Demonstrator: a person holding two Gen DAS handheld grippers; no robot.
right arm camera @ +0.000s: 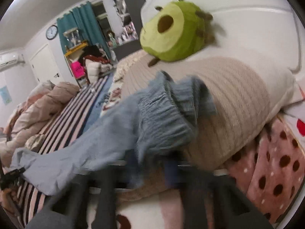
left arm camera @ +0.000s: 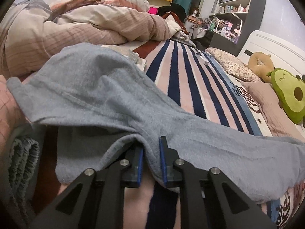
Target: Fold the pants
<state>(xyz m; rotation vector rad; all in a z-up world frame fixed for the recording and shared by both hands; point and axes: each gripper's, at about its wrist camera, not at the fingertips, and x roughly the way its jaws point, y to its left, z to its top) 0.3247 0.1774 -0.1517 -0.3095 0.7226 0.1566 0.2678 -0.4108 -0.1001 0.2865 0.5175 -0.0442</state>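
Pants [left arm camera: 118, 99] lay stretched across the striped blanket [left arm camera: 192, 80] on the bed — quilt [left arm camera: 76, 26] behind, shelves [left arm camera: 236, 9] beyond. Left gripper [left arm camera: 151, 158] had pinched a fold of them. Right gripper [right arm camera: 152, 171] — blurred — sat closed at their waistband, by the pillow [right arm camera: 238, 99].

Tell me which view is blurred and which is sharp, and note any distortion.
Left wrist view: sharp; the grey pants and the left claw are crisp, though fisheye bends the striped blanket. Right wrist view: motion-smeared, worst on the right claw and the avocado plush; dark corners in both.
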